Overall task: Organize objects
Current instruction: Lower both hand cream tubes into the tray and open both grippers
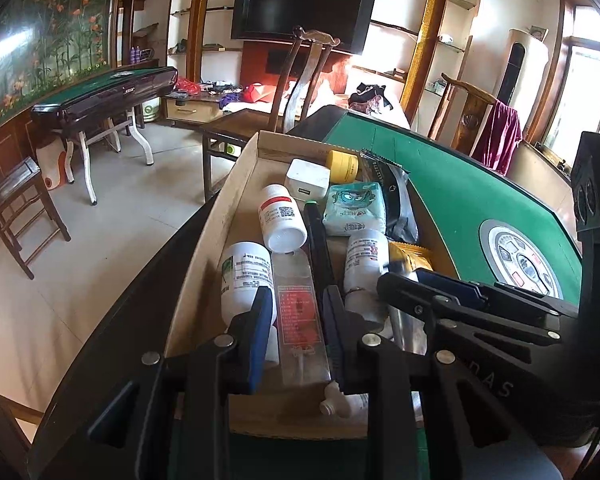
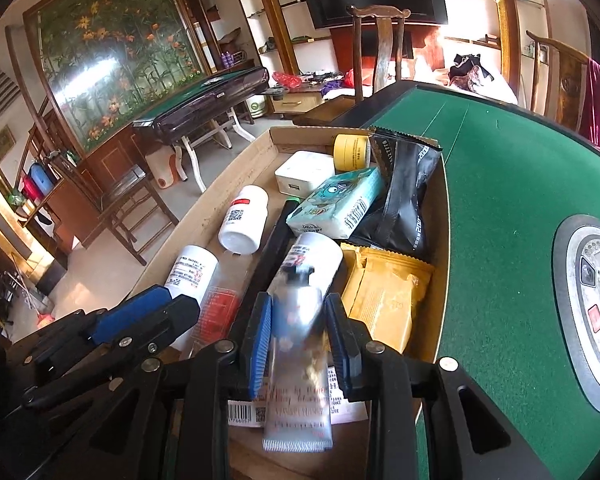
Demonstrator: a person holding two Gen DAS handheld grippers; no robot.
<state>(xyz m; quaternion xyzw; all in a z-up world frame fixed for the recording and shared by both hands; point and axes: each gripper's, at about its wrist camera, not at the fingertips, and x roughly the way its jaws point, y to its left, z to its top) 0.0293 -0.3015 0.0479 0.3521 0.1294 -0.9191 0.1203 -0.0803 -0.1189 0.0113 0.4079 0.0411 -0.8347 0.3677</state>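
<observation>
- Cardboard tray sat on green felt table, its long side along the table's left edge, packed with small goods.
- Leftmost in tray, left wrist view: white bottle with green label lying on its side, touching the left finger of left gripper from outside.
- Left gripper's jaws stood narrow, at their closest. Between the pads lay a clear flat pack with red print, flat on the tray floor; whether the pads pressed it could not be told.
- Just beyond that pack: white bottle with red-striped label, tilted, base toward the camera.
- Black bar with green tip ran lengthwise down the tray's middle, beside the left gripper's right finger.
- Far end of tray: white charger block, yellow jar, pale blue tissue pack, black foil pouch.
- Right of the bar: another white bottle, then yellow sachet against the tray's right wall.
- Right gripper hung over the near end of the tray, jaws part open. Silver tube stood between the blue pads, cap pointing away, crimped end toward the camera; picture blurred there. Right pad looked just clear of the tube, left pad at its edge; no firm grip visible.
- Round control panel set in the felt, well right of the tray.
</observation>
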